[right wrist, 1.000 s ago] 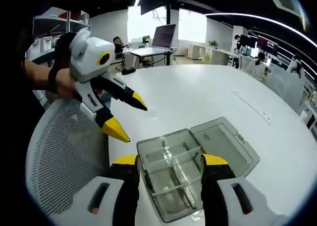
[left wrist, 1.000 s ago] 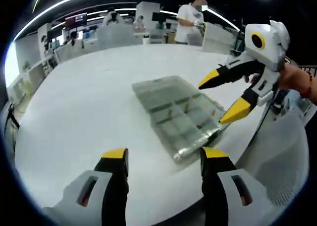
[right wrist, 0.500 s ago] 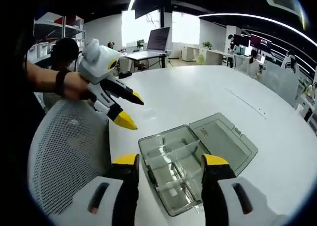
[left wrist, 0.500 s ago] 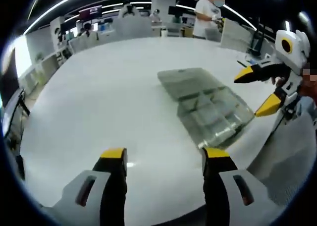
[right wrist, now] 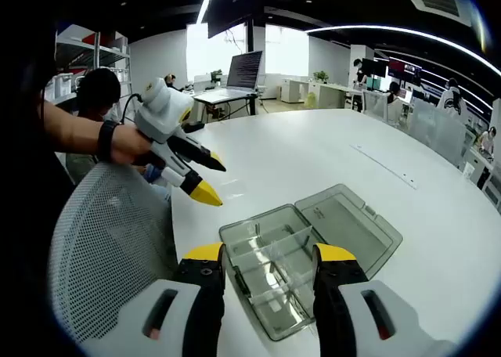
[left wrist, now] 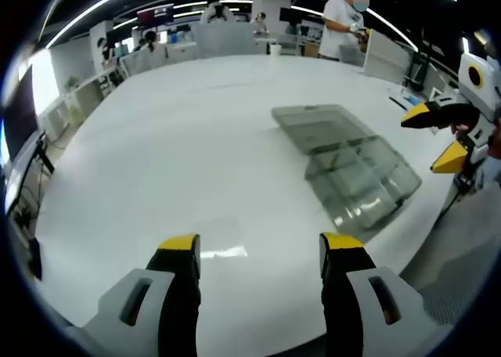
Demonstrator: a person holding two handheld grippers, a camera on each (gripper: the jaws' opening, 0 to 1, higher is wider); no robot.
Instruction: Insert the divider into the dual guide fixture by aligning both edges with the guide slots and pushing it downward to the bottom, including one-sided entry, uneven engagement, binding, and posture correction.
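A clear grey plastic box (right wrist: 274, 271) lies open on the white table (right wrist: 329, 153), its flat lid (right wrist: 348, 224) folded out beside it. Thin clear dividers (right wrist: 270, 251) stand inside the box. In the left gripper view the same box (left wrist: 356, 181) sits right of centre. My right gripper (right wrist: 263, 255) is open just above the box's near edge, its yellow tips either side of it. My left gripper (left wrist: 258, 246) is open over bare table, holding nothing; it also appears at the left of the right gripper view (right wrist: 202, 177). The right gripper (left wrist: 438, 138) enters the left gripper view from the right edge.
A white mesh chair back (right wrist: 109, 239) stands against the table's near edge beside the box. A person's hand (right wrist: 125, 142) holds the left gripper. Desks, monitors and people (left wrist: 344, 24) fill the office beyond the table's far edge.
The left gripper has pulled away from the box toward bare table, so the box sits farther right in its view. The right gripper stays over the box's near edge.
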